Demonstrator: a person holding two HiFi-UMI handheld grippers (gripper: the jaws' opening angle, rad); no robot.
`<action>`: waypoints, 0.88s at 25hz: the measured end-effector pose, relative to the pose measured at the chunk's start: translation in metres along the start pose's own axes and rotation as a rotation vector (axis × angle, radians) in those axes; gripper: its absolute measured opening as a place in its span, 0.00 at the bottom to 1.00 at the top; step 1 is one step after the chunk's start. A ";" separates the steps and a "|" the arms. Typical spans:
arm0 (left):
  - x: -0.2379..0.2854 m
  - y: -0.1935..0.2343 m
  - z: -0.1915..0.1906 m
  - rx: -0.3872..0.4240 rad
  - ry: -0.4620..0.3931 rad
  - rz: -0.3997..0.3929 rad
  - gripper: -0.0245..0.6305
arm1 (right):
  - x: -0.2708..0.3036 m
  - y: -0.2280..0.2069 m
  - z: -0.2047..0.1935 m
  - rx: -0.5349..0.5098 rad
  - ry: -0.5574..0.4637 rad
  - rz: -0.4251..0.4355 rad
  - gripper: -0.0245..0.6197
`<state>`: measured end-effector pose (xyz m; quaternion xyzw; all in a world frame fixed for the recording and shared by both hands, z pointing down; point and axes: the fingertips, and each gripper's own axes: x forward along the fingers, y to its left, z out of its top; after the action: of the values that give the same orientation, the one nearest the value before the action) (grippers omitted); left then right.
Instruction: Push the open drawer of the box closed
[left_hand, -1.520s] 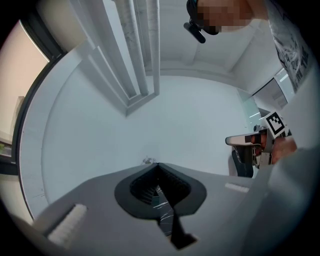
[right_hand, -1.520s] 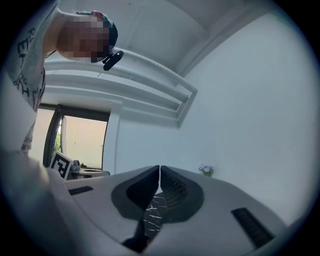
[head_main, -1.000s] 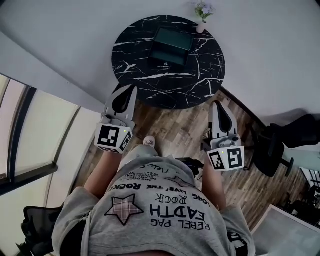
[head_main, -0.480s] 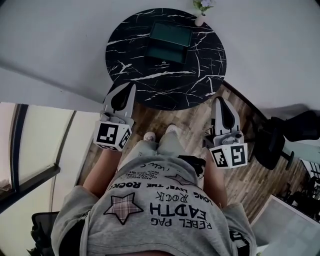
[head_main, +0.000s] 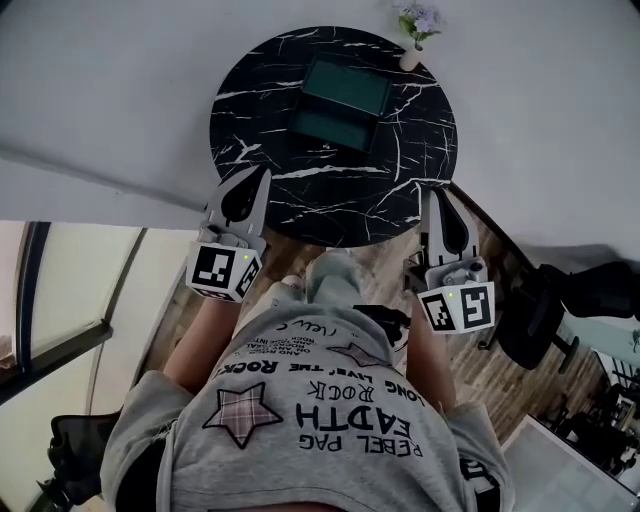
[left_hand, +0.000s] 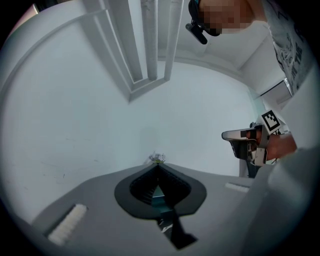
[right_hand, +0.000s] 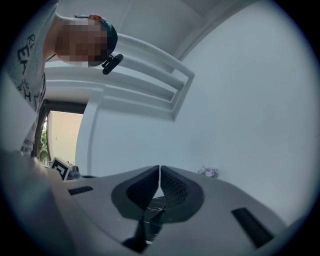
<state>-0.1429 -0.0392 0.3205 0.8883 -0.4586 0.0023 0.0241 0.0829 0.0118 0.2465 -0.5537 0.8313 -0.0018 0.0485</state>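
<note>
A dark green box (head_main: 348, 88) lies on the round black marble table (head_main: 260, 110), and its drawer (head_main: 327, 129) stands pulled out toward me. My left gripper (head_main: 262, 173) is shut and empty, its tips at the table's near left edge, well short of the box. At the near right edge my right gripper (head_main: 432, 193) is likewise shut and empty. In the left gripper view the closed tips (left_hand: 158, 164) point at the box (left_hand: 159, 193), and the right gripper (left_hand: 240, 136) shows at the side. The right gripper view has its jaws meeting (right_hand: 159, 168) over the table (right_hand: 156, 204).
A small vase of flowers (head_main: 418, 38) stands at the table's far rim, close to the white wall. A black office chair (head_main: 540, 305) is on the wooden floor (head_main: 500, 380) to my right. A window frame (head_main: 50, 340) runs along the left.
The table has come closer as I stepped forward. Both grippers' tips now reach its near edge. Both stay shut.
</note>
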 end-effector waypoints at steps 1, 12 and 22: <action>0.006 0.000 0.001 0.000 0.000 0.007 0.05 | 0.006 -0.007 0.001 0.001 -0.001 0.009 0.06; 0.076 0.002 0.000 -0.009 -0.001 0.136 0.05 | 0.060 -0.080 0.005 0.021 -0.013 0.113 0.06; 0.112 0.012 0.003 -0.016 -0.021 0.247 0.05 | 0.101 -0.120 -0.007 0.051 0.023 0.221 0.06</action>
<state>-0.0877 -0.1371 0.3207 0.8247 -0.5649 -0.0079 0.0260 0.1548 -0.1277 0.2521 -0.4572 0.8875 -0.0237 0.0529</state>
